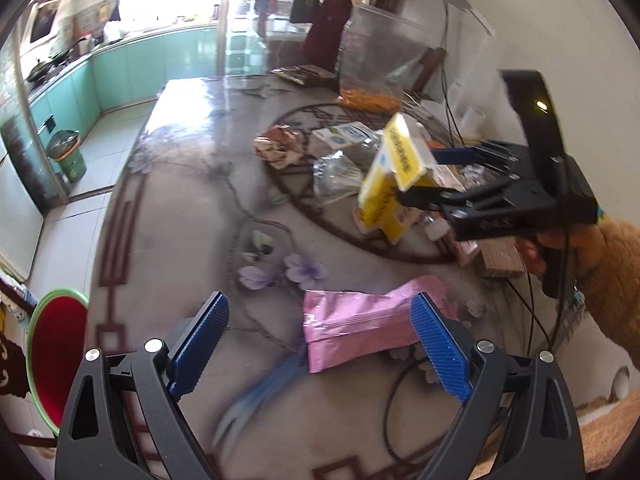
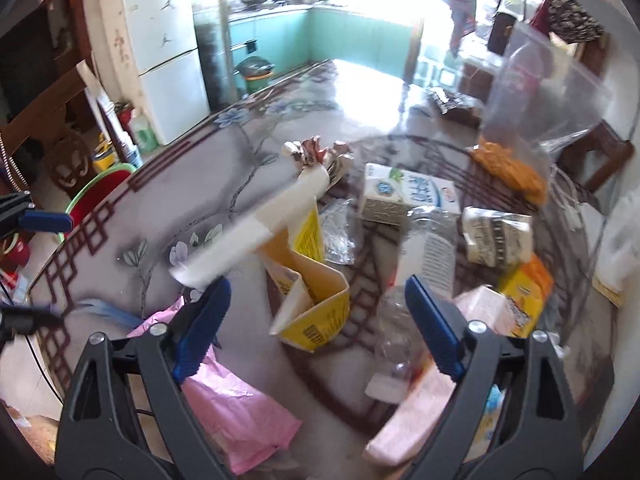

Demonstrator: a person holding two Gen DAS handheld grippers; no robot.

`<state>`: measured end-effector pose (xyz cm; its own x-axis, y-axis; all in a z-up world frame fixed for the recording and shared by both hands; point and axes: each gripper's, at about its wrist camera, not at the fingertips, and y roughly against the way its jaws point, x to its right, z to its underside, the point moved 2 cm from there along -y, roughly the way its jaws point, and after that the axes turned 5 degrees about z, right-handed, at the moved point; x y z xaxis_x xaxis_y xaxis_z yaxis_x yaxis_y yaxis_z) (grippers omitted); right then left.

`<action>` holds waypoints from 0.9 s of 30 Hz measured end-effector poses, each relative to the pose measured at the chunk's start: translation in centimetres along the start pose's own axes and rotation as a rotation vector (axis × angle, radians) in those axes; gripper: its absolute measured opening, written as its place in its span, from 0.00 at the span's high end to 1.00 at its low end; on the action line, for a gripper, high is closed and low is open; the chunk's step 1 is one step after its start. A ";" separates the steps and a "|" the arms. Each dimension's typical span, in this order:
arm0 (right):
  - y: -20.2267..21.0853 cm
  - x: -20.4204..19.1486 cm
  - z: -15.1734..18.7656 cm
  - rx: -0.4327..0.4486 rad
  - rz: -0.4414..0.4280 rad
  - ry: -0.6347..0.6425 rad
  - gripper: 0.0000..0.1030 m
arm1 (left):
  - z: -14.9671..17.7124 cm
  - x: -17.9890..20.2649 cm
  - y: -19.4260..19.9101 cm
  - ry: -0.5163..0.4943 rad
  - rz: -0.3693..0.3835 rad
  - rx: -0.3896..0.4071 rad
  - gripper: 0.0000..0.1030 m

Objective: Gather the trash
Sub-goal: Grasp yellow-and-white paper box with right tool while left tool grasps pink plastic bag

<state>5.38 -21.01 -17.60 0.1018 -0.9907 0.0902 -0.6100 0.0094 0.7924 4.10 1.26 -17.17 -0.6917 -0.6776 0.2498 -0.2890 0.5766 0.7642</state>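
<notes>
Your left gripper (image 1: 320, 344) gapes wide above the pink wrapper (image 1: 360, 328), nothing pinched. Your right gripper (image 2: 316, 320) is open too, the yellow carton (image 2: 316, 304) loose at its twelve o'clock.

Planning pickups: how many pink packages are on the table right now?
2. A pink foil bag lies at the near edge; a paler pink pack sits right of it. The pile may hide more.

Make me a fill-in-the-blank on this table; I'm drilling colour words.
The packet below the left gripper is ___.
The open carton ahead of the right gripper is ___.
The lidded bin on the kitchen floor is ___.
Missing: pink; yellow; green.
</notes>
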 end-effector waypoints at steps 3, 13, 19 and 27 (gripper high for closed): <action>-1.3 0.5 0.4 -0.064 -0.041 0.000 0.68 | -0.1 1.5 -0.9 -0.049 0.006 -0.029 0.13; 4.5 6.0 2.3 0.008 -0.173 -0.223 0.70 | 0.1 5.3 -7.5 -0.273 0.066 -0.251 0.12; 6.9 8.2 4.2 0.019 -0.188 -0.296 0.70 | 0.7 7.2 -11.8 -0.398 0.096 -0.394 0.12; 7.8 9.7 5.9 0.008 -0.238 -0.362 0.70 | -0.4 6.3 -13.1 -0.327 0.111 -0.415 0.12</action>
<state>-3.07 -31.35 -14.12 -0.0408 -0.9490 -0.3127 -0.6087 -0.2246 0.7609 3.79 -10.70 -25.37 -0.8923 -0.4073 0.1946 0.0373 0.3631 0.9310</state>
